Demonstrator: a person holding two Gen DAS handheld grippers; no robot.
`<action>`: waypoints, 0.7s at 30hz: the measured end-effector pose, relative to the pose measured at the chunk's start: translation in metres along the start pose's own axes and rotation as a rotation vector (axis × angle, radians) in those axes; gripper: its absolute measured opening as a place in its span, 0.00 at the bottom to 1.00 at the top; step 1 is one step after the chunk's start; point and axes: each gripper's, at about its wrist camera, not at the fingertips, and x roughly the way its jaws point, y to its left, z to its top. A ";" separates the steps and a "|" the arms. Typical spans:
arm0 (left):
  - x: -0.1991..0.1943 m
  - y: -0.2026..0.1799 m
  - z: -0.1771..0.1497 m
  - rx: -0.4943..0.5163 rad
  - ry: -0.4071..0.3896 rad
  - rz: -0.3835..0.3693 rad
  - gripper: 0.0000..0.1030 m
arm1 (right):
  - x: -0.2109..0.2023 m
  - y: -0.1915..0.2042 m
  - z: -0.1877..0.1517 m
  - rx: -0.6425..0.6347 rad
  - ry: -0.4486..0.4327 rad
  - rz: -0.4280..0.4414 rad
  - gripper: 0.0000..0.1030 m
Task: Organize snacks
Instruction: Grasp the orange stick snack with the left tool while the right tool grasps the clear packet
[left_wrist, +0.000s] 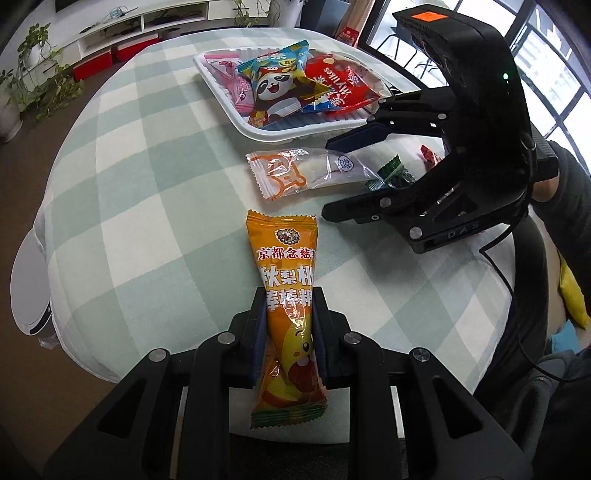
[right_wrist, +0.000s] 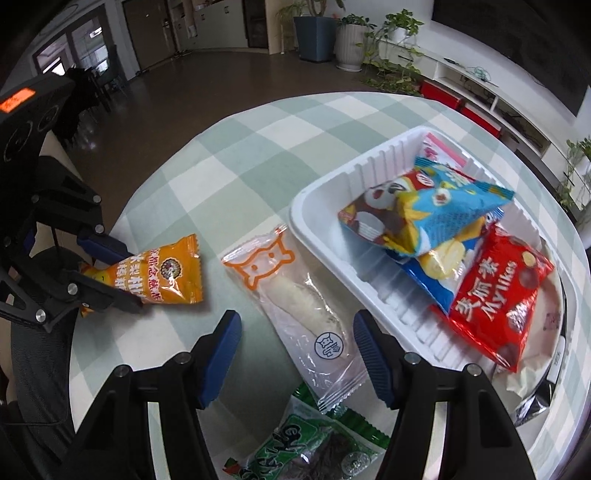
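The checked tabletop (right_wrist: 229, 155) carries a white tray (right_wrist: 325, 206) full of snacks. The left gripper (left_wrist: 289, 328) has its jaws closed on the orange packet (left_wrist: 286, 266) – the right gripper (right_wrist: 297, 354) stands apart over the clear packet (right_wrist: 295, 306), not touching.

It was a home's living room. A round table (right_wrist: 258, 155) under a green-checked cloth stood on dark flooring, with a low white media shelf (right_wrist: 491, 96) holding red boxes (right_wrist: 439, 94) below a dark screen (right_wrist: 517, 40). Potted plants (right_wrist: 354, 40) lined the wall, and large windows (left_wrist: 550, 70) let in daylight.
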 end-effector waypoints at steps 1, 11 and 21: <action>-0.001 0.000 0.000 -0.003 -0.003 -0.002 0.20 | 0.002 0.002 0.000 -0.008 0.022 0.000 0.66; -0.003 0.004 0.001 -0.030 -0.021 0.003 0.20 | -0.015 0.007 0.000 0.008 0.048 0.014 0.61; -0.006 0.003 0.000 -0.051 -0.032 0.021 0.20 | 0.009 0.021 0.011 -0.010 0.071 -0.041 0.54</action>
